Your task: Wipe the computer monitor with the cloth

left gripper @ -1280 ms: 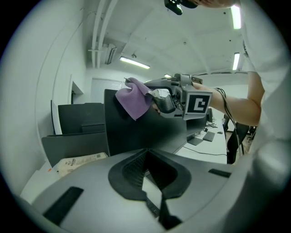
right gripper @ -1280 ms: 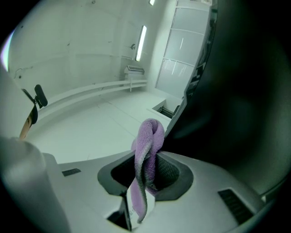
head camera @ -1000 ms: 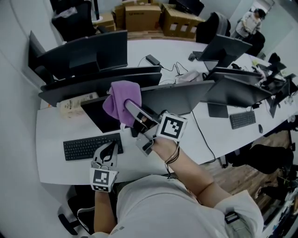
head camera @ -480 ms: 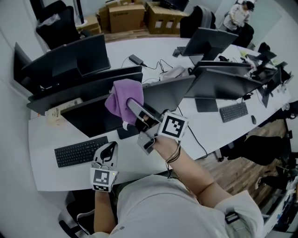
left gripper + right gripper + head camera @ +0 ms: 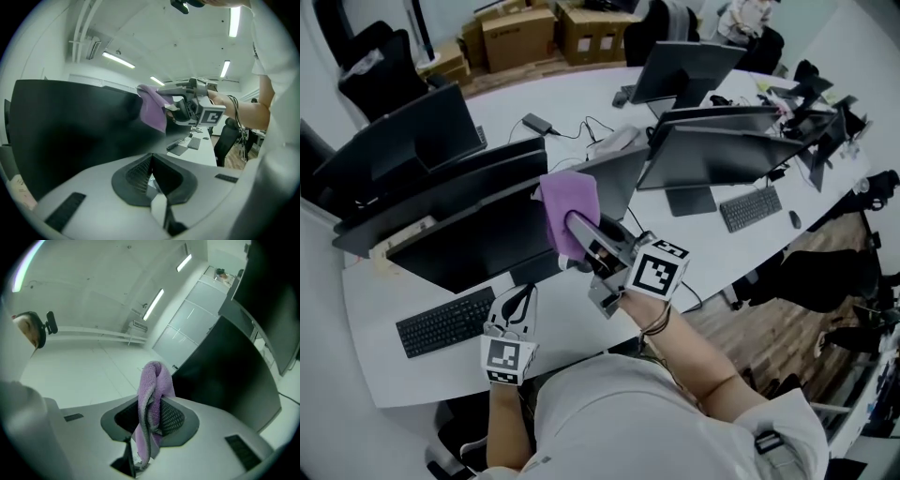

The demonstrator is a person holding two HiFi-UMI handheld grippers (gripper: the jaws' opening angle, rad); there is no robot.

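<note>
A purple cloth (image 5: 570,212) is pressed against the upper right part of the dark monitor (image 5: 459,248) in front of me. My right gripper (image 5: 577,230) is shut on the cloth. In the right gripper view the cloth (image 5: 152,394) hangs folded between the jaws, with the monitor (image 5: 225,380) just to the right. My left gripper (image 5: 517,298) hangs low by the desk's front edge with its jaws together and nothing in them. The left gripper view shows the screen (image 5: 70,126), the cloth (image 5: 152,110) and the right gripper (image 5: 180,101) ahead.
A black keyboard (image 5: 445,321) lies on the white desk (image 5: 562,319) below the monitor. More monitors (image 5: 722,150) and a second keyboard (image 5: 752,208) stand to the right. Behind are another monitor (image 5: 403,141), cables (image 5: 572,131), cardboard boxes (image 5: 520,37) and office chairs.
The right gripper has carried the cloth to the right along the monitor's upper part. The head view has swung, so the desk sits further left. The left gripper has stayed put.
</note>
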